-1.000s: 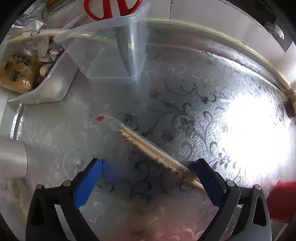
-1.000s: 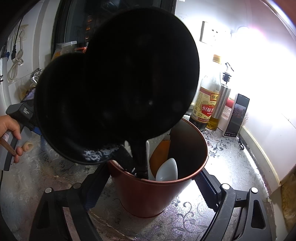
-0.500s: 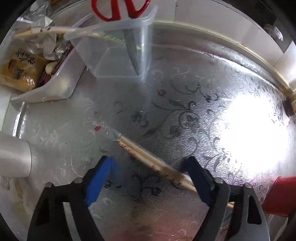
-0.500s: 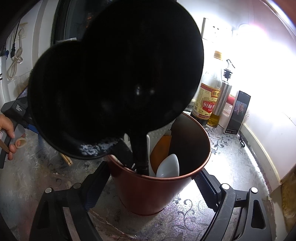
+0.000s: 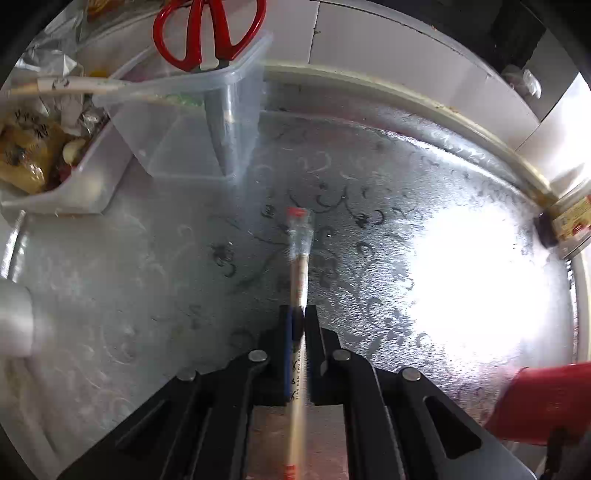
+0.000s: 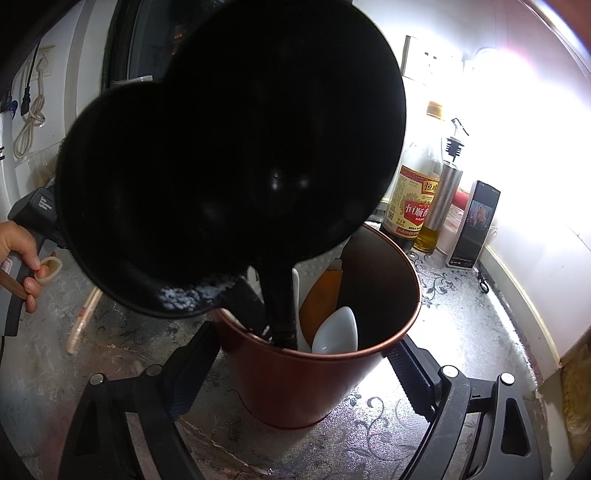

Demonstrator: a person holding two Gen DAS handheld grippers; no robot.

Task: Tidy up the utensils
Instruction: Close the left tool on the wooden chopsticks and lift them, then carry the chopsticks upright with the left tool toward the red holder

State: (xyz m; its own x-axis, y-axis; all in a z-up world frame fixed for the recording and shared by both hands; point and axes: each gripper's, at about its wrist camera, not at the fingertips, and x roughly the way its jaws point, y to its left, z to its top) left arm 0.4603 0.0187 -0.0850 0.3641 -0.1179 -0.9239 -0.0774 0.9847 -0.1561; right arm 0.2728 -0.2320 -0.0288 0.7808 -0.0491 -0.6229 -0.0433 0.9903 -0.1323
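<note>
Between the clenched jaws of the left gripper (image 5: 300, 314) sit wrapped chopsticks (image 5: 300, 266), tip over the surface (image 5: 166, 277); gripped near one end, they might pivot or slip. Right gripper (image 6: 295, 373) jaws are spread around the red utensil holder (image 6: 306, 380), whose ladles only the right view shows

This is a home kitchen. A worktop (image 5: 369, 229) covered in silvery, vine-patterned film runs along a white tiled wall (image 5: 388, 81). A red-labelled vinegar bottle (image 6: 415, 184), a steel oil pourer (image 6: 439, 206) and a propped-up phone (image 6: 474, 225) stand at its back edge. A copper-coloured utensil holder (image 6: 317, 354) carries black ladles (image 6: 229, 147) and a white ceramic spoon (image 6: 338, 332). Red-handled scissors (image 5: 207, 33) stand in a clear plastic tub (image 5: 192, 125), beside a white tray (image 5: 74, 192) of seasoning packets and garlic. Wall sockets (image 6: 430, 57) and hanging cables (image 6: 29, 118) complete the domestic setting.
</note>
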